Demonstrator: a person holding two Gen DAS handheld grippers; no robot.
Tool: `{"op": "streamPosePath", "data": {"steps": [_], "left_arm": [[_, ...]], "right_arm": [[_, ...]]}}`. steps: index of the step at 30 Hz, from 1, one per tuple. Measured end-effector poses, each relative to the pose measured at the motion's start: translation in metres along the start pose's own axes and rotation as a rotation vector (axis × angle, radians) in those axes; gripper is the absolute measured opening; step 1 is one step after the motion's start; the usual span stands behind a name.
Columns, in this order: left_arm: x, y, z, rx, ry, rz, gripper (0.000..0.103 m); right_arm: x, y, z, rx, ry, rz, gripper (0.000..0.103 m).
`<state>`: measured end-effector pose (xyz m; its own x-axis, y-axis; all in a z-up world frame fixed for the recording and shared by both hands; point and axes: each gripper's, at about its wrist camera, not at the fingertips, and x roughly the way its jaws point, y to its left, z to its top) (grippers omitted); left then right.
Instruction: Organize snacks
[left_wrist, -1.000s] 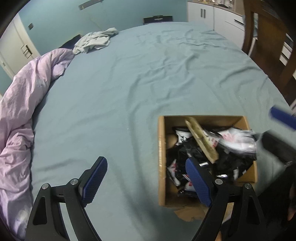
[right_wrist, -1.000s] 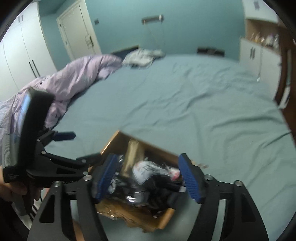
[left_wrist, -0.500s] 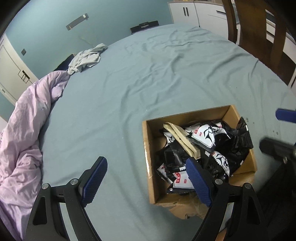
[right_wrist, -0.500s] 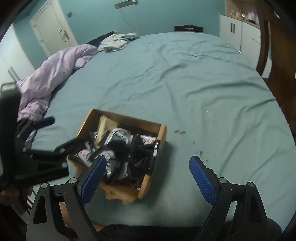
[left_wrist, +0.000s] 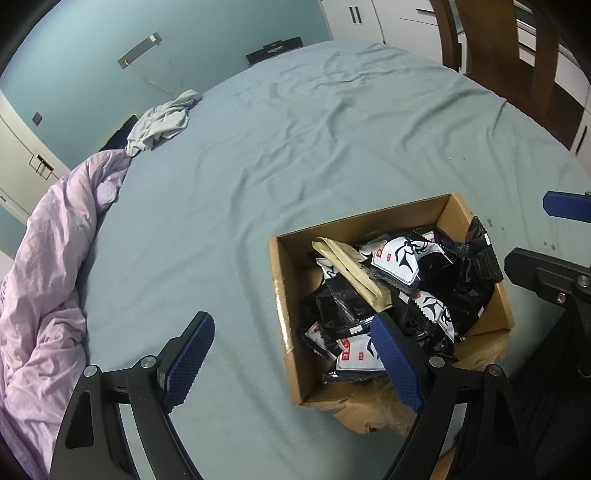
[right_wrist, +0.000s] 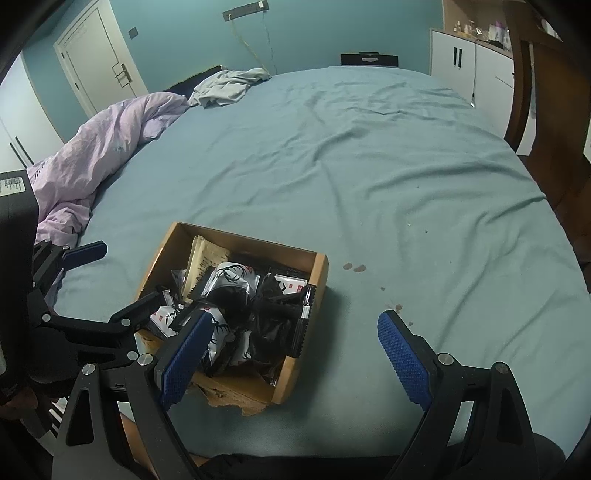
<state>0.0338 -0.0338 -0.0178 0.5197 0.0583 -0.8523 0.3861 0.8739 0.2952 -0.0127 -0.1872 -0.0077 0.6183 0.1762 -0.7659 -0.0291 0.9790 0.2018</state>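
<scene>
An open cardboard box (left_wrist: 286, 314) (right_wrist: 319, 280) sits on the teal bedsheet near the front edge. It holds several black-and-white snack packets (left_wrist: 402, 258) (right_wrist: 232, 280) and one beige packet (left_wrist: 351, 266) (right_wrist: 203, 254). One black packet (right_wrist: 303, 321) hangs over the box's right wall. My left gripper (left_wrist: 291, 321) is open above the box's left wall, with nothing held. My right gripper (right_wrist: 295, 317) is open wide over the box's near right corner, also holding nothing. Each view shows the other gripper's fingers (left_wrist: 565, 206) (right_wrist: 85, 254) beside the box.
A crumpled purple duvet (left_wrist: 55, 258) (right_wrist: 103, 147) lies along the left of the bed, with a grey garment (left_wrist: 162, 122) beyond it. A wooden chair (left_wrist: 498, 48) and white cabinets (right_wrist: 461, 59) stand on the right. The sheet (right_wrist: 369, 166) has small dark spots (right_wrist: 354, 267). The box's near flap (right_wrist: 236, 398) is torn.
The right jaws were closer together around packets over the box; now they stand wide and farther right. The left gripper rolled and slid, so the box shows more fully.
</scene>
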Motion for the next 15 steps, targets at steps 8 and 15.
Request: {"op": "streamPosePath", "data": {"steps": [8, 15], "left_arm": [[0.0004, 0.0018, 0.0004, -0.013, 0.002, 0.004, 0.088], [0.0004, 0.0002, -0.0004, -0.005, 0.003, 0.008, 0.088]], "right_arm": [[-0.0011, 0.0027, -0.0011, -0.017, 0.000, -0.010, 0.091], [-0.0008, 0.0019, -0.0008, -0.017, 0.000, -0.002, 0.091]]}}
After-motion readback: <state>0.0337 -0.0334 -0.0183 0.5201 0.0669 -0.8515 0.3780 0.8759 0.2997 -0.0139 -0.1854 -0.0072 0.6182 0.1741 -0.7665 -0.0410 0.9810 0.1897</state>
